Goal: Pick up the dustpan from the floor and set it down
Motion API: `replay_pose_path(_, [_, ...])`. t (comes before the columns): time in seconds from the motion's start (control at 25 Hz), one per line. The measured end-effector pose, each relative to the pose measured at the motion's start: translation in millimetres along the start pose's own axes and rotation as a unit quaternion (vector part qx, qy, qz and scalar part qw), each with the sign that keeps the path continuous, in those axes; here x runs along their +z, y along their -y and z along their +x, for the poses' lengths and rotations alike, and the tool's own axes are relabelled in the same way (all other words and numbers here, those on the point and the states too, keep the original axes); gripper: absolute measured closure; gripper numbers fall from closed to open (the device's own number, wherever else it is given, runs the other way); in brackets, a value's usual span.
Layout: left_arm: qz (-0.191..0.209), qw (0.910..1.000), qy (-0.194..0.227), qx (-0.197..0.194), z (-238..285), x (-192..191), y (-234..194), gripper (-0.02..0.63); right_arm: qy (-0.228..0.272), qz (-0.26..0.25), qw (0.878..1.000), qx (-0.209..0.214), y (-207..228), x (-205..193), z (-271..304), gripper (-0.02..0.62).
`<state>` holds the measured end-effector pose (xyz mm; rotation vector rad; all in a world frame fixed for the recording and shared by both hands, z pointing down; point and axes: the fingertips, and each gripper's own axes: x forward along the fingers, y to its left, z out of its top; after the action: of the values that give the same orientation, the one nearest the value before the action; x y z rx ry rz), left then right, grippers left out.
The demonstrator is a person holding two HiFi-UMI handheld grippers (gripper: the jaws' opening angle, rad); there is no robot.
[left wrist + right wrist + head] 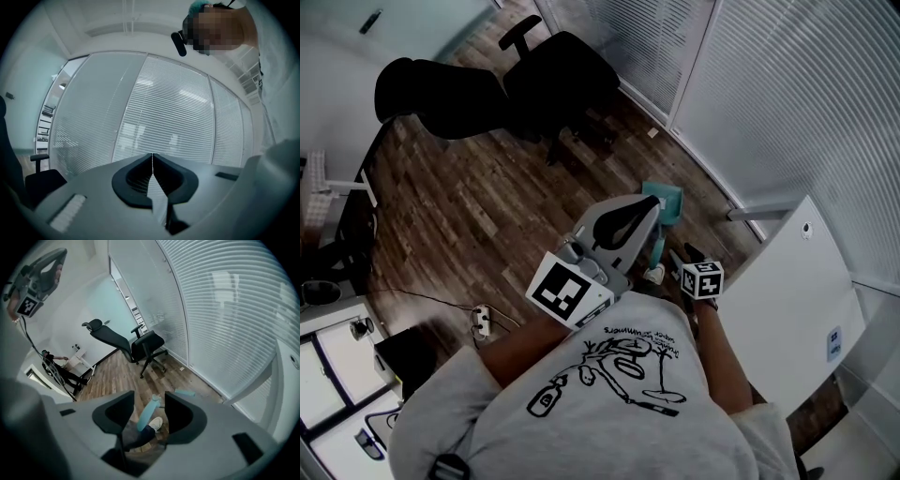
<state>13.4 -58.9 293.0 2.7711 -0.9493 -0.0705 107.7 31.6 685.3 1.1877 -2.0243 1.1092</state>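
The teal dustpan (664,201) stands on the wood floor beside the blinded wall (750,84), its handle (145,414) ungripped between the right gripper's (149,400) spread jaws. A shoe (156,423), office chairs (553,75) and a white table (787,300) crowd that wall. The left gripper (152,157) is clenched and empty.

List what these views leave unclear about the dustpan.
- Dustpan: head view, partly hidden behind the left gripper.
- Gap between right gripper and handle: right gripper view gives no depth.
- Left gripper view: shows only blinds; dustpan out of frame.
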Motion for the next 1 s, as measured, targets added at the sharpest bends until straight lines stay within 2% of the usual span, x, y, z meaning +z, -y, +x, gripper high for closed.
replay_pose_path(0.28, [-0.004, 1.0000, -0.006, 0.003, -5.2, -5.4, -0.8, 0.604, -0.018, 0.014, 0.999, 0.029, -1.6, -19.6, 22.6, 0.419])
replay_pose_path(1.0, [-0.011, 0.9990, -0.039, 0.020, -18.2, -25.3, -13.9, 0.604, -0.071, 0.061, 0.994, 0.059, 3.8, -56.6, 77.3, 0.393])
